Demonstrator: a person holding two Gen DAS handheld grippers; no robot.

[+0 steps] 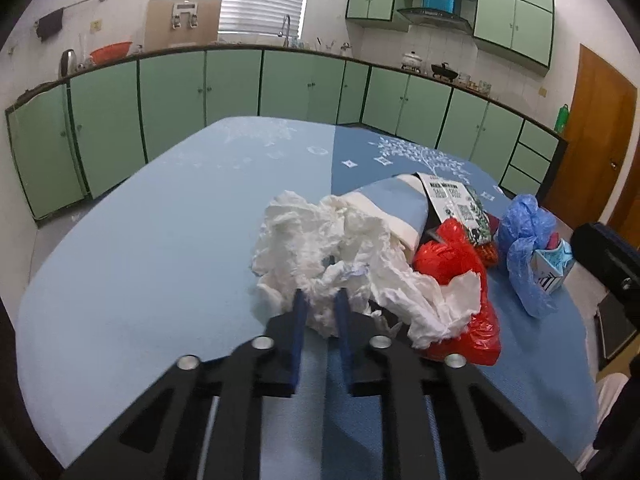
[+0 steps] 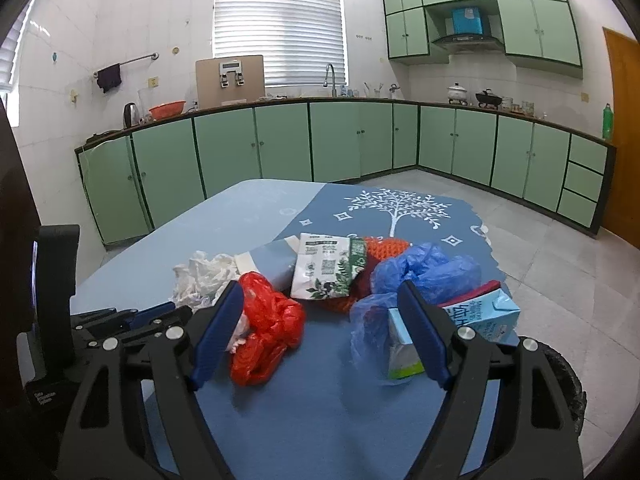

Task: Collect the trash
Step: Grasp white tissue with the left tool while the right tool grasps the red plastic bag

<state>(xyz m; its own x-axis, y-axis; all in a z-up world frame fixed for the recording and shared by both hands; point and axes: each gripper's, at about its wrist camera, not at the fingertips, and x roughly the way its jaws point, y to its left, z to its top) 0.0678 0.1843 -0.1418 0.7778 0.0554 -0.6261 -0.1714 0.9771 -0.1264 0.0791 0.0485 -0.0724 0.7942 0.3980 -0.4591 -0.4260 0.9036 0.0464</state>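
Observation:
A pile of trash lies on the blue table. My left gripper is shut on the crumpled white tissue paper, which also shows in the right wrist view. Beside the tissue lie a red plastic bag, a blue-and-white tissue box, a white printed packet, a blue plastic bag and a milk carton. My right gripper is open above the table, with the red bag to its left and the blue bag and the carton to its right.
Green kitchen cabinets run along the far walls with a sink tap and pots on the counter. A wooden door is at the right. An orange knitted item lies behind the packet.

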